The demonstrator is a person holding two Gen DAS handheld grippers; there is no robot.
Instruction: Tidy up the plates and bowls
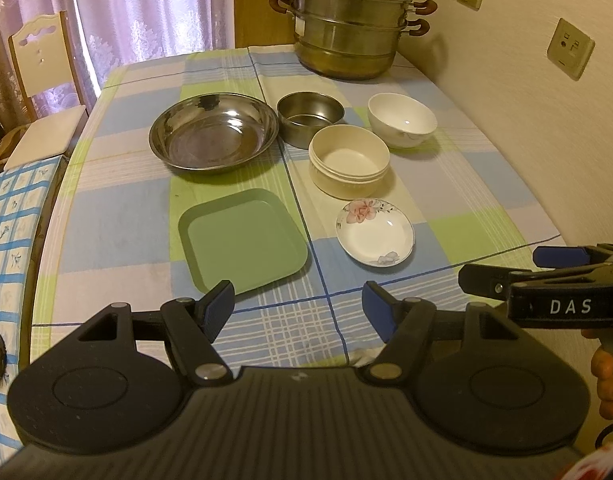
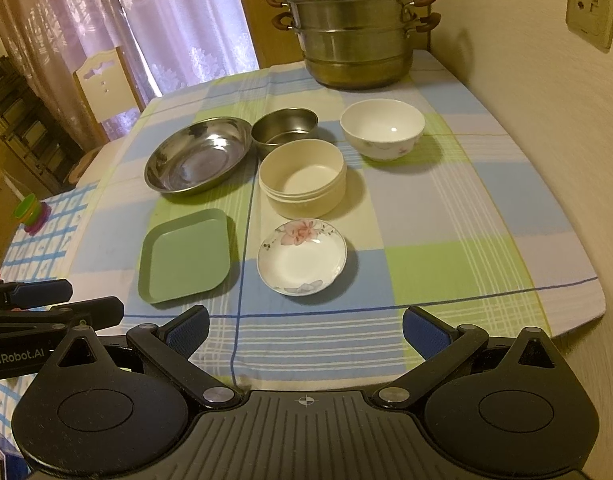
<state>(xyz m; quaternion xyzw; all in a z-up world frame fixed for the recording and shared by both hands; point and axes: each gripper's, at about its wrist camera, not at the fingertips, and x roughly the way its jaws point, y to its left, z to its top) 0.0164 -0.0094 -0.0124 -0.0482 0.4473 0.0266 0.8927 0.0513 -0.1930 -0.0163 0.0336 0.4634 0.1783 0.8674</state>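
Observation:
On the checked tablecloth lie a green square plate, a small flowered white dish, a cream round bowl, a white porcelain bowl, a wide steel basin and a small steel bowl. My left gripper hovers open over the near table edge, just short of the green plate. To its right my right gripper is open too, holding nothing, in front of the flowered dish.
A tall stacked steel steamer pot stands at the table's far end by the wall. A chair and a lower blue-checked surface are at the left. A hand holds the right gripper.

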